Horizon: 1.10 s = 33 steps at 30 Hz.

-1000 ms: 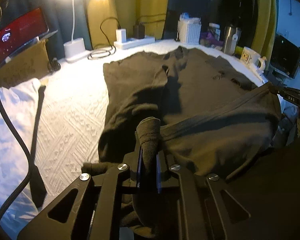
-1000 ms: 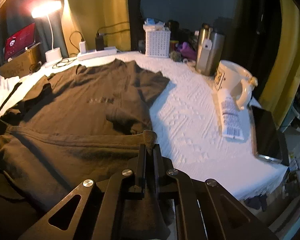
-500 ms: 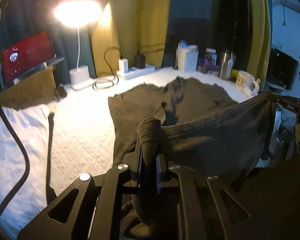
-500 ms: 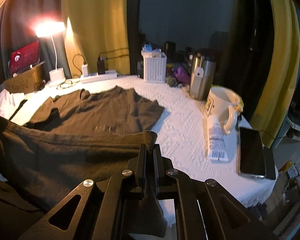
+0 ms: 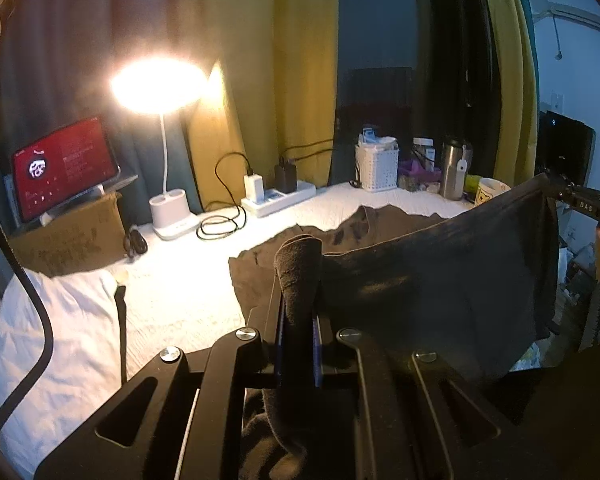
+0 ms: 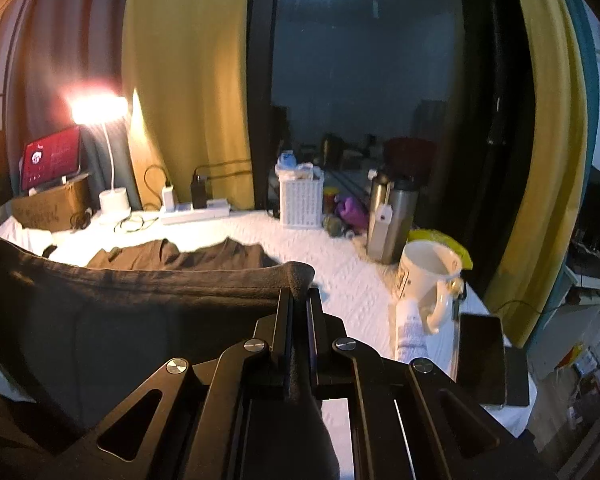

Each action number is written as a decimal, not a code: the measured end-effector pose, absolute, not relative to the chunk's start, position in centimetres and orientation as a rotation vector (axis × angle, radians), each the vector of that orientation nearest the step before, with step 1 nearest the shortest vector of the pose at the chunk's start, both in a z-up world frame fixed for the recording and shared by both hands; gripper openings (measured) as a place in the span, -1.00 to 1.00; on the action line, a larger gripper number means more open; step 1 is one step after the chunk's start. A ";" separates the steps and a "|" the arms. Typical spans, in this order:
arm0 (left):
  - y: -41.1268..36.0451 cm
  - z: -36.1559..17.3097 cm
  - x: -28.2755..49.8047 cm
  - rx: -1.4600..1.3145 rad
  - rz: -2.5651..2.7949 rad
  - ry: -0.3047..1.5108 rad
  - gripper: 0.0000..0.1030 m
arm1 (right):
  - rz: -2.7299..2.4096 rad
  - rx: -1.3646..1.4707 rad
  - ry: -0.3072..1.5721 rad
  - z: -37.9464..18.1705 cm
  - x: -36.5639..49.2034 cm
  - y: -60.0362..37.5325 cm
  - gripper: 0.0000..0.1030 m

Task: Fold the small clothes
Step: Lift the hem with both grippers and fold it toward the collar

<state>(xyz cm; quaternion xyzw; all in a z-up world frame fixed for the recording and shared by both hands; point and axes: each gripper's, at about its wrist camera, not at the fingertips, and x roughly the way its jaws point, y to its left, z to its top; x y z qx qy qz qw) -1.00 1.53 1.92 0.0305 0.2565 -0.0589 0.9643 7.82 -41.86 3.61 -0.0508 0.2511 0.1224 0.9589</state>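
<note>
A: How much room is there around the bed (image 6: 348,280)?

B: Its far edge is crowded: lamp (image 5: 168,216), power strip (image 5: 278,200), white basket (image 6: 302,200), flask (image 6: 386,224). A mug (image 6: 428,280) and a phone (image 6: 482,360) sit along the right edge. The white middle is bare beside the cloth.

A: And the shirt (image 5: 440,280)?

B: Dark brown and limp. Its near hem is lifted and stretched in a sagging line between both claws, while the far part with the collar lies flat on the bed.

A: The claws?

B: The left gripper (image 5: 298,280) is pinched tight on one bunched hem corner. The right gripper (image 6: 300,300) is clamped on the other corner.
</note>
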 end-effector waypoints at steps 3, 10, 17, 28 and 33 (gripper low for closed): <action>1.5 2.4 -0.7 0.066 -0.116 0.501 -0.83 | 0.249 -0.106 0.493 4.3 8.3 -41.7 -0.89; 1.4 3.7 0.3 0.084 -0.118 0.461 -0.83 | 0.252 -0.110 0.466 5.4 9.5 -41.8 -0.89; 1.3 4.2 1.7 0.103 -0.125 0.449 -0.83 | 0.255 -0.115 0.455 6.0 10.9 -41.5 -0.89; 1.7 3.9 5.3 0.117 -0.113 0.470 -0.83 | 0.263 -0.124 0.465 6.1 14.9 -40.8 -0.89; 2.0 3.8 7.0 0.120 -0.101 0.484 -0.83 | 0.272 -0.125 0.478 5.7 17.1 -40.2 -0.89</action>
